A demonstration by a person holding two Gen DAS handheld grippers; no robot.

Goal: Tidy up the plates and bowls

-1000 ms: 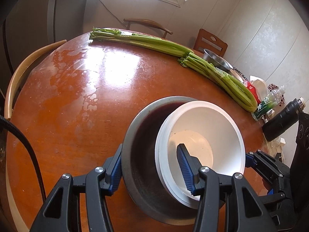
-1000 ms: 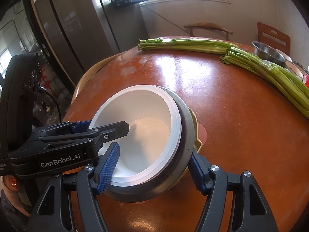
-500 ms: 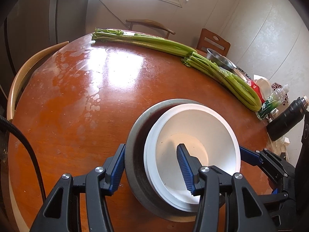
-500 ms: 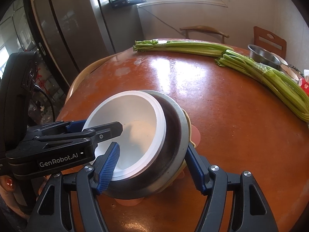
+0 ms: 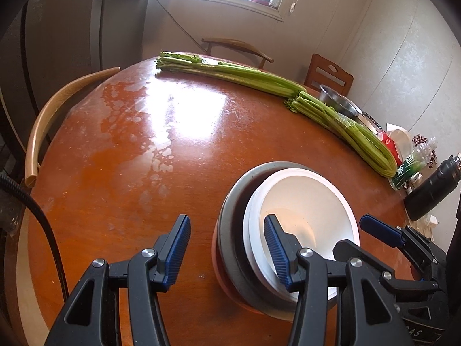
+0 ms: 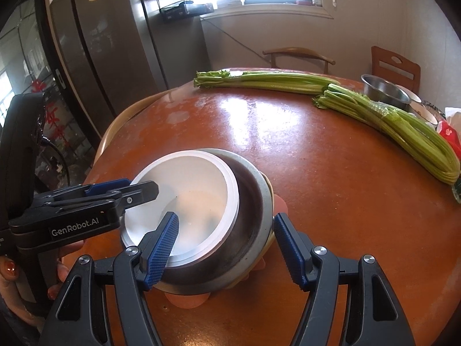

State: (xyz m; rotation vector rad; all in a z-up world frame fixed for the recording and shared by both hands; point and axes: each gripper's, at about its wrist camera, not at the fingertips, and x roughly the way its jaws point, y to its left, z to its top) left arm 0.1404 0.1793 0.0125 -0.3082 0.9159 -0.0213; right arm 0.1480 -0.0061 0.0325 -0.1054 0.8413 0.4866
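White bowl [image 5: 305,204] shifted sideways in grey bowl [image 6: 253,201], both jaws spread, glossy round table [image 5: 161,144].

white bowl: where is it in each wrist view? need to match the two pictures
Left wrist: white bowl lower right, nested in the grey bowl, toward its right side.
Right wrist: white bowl lower left of centre, toward the grey bowl's left side.
Shared landmark: celery along the table's far edge.

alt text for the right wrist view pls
White bowl tilted inside a grey bowl on a round wooden table, the right gripper open astride both rims. The left gripper reaches in over the white bowl; celery lies beyond.
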